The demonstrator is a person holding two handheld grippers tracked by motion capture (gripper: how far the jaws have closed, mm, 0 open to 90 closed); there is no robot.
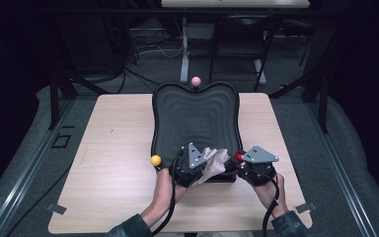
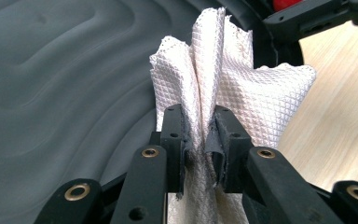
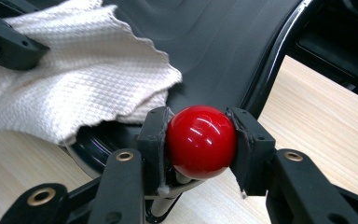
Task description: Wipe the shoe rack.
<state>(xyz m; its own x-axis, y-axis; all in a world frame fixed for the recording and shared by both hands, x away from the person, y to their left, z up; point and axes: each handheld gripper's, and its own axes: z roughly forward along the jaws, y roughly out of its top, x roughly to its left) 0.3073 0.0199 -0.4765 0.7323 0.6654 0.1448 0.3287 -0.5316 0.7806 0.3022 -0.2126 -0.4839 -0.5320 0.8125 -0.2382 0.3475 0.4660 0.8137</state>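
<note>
A black ridged tray point(image 1: 195, 116) lies in the middle of the wooden table. Coloured ball knobs stand at its rim: pink point(image 1: 196, 81) at the far edge, yellow point(image 1: 156, 160) at the near left, red point(image 1: 239, 157) at the near right. My left gripper point(image 1: 193, 170) is shut on a bunched white waffle-weave cloth point(image 2: 223, 79), which lies over the tray's near edge point(image 2: 265, 51). My right gripper point(image 3: 200, 140) is shut on the red ball knob point(image 3: 200, 140), its pads pressed on both sides. The cloth point(image 3: 74, 88) lies just left of that knob.
The table point(image 1: 113, 163) has bare wood on both sides of the tray. Dark frame rails, cables and a desk leg stand beyond the far edge. Grey floor padding surrounds the table.
</note>
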